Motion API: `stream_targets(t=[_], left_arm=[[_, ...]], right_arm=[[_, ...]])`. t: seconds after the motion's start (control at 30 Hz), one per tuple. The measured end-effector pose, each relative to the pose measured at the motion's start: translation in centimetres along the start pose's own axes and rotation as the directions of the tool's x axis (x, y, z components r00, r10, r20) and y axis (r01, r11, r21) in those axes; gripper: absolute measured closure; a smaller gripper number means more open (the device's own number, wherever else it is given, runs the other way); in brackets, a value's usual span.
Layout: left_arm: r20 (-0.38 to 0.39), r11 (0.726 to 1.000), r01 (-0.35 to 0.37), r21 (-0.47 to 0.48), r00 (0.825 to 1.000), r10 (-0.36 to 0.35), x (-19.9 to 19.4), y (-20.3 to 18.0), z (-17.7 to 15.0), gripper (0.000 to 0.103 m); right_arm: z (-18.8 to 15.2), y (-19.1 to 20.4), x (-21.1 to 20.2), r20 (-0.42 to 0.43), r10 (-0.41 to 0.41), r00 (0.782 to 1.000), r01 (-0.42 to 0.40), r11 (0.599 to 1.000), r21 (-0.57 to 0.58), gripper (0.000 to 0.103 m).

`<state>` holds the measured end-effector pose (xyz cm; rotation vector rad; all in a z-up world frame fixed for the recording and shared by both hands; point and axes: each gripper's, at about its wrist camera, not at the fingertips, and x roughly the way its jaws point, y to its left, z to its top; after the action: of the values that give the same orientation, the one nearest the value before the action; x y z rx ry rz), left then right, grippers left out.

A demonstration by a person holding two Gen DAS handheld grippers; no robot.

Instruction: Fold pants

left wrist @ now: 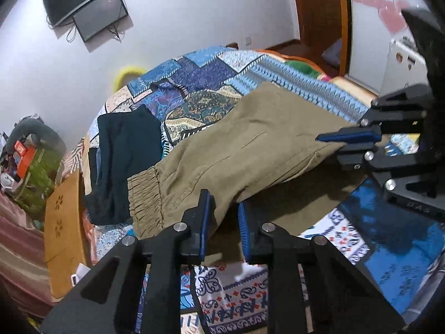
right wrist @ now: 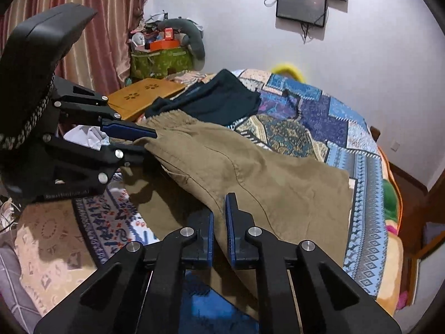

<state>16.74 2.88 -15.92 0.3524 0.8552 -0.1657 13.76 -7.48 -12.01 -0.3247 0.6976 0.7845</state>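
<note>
While your left tongs (left wrist: pixel 222 222) and right tongs (right wrist: pixel 219 222) each pinch the khaki pants (left wrist: pixel 250 139), they hang over a patchwork bed (left wrist: pixel 194 75); a TV (right wrist: pixel 301 7) hangs on the white wall (right wrist: pixel 222 27).

The khaki pants (left wrist: pixel 230 150) are matt woven cloth with a gathered elastic waistband. Both the left gripper (left wrist: pixel 222 222) and right gripper (right wrist: pixel 219 228) are matt black plastic with ribbed blue pads and shiny metal bolts. The patchwork bedspread (left wrist: pixel 200 80) is printed cloth.

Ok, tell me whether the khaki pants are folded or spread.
Partly folded: khaki pants doubled over, near edge lifted off the bedspread by left gripper and right gripper.
</note>
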Motion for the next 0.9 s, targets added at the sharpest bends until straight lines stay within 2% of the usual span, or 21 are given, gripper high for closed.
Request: stream_targets(t=[0.1,0.27,0.4,0.47,0.6,0.7,0.83,0.9], left_arm=[[-0.002,1.000,0.020,-0.016,1.000,-0.020,-0.4,0.1,-0.5,0.083],[-0.051,0.997,0.055,-0.045,0.997,-0.058,0.6,-0.4,-2.1,0.083],[-0.086,0.995,0.064,-0.079,0.994,-0.071,1.1,-0.6,-3.5,0.078],[-0.106,0.995,0.045,-0.089,0.993,-0.055,1.1,-0.6,-3.9,0.074],[-0.108,0.991,0.039,-0.126,0.993,-0.053,0.2,0.0,-4.6,0.053],[-0.103,0.981,0.043,-0.191,0.993,-0.064,-0.6,1.5,-4.9,0.049],[-0.069,0.944,0.070,-0.323,0.993,-0.097,-1.8,4.9,-4.9,0.046],[-0.046,0.930,0.071,-0.360,0.995,-0.094,-2.2,6.4,-4.8,0.044]], right_arm=[[-0.3,0.3,-0.2,0.002,0.005,1.000,-0.005,1.000,-0.002,0.096],[-1.7,0.8,0.9,-0.043,0.026,0.999,-0.025,0.999,0.022,0.096],[-2.5,0.7,1.6,-0.075,0.060,0.995,-0.055,0.996,0.073,0.091],[-2.8,0.7,1.6,-0.082,0.062,0.995,-0.055,0.995,0.085,0.089],[-3.0,0.8,0.9,-0.085,0.052,0.995,-0.045,0.996,0.076,0.088],[-3.0,0.5,0.1,-0.080,0.060,0.995,-0.053,0.994,0.094,0.086],[-2.8,0.1,-1.3,-0.051,0.073,0.996,-0.066,0.990,0.121,0.085],[-2.6,-0.4,-1.8,-0.036,0.090,0.995,-0.083,0.984,0.155,0.083]])
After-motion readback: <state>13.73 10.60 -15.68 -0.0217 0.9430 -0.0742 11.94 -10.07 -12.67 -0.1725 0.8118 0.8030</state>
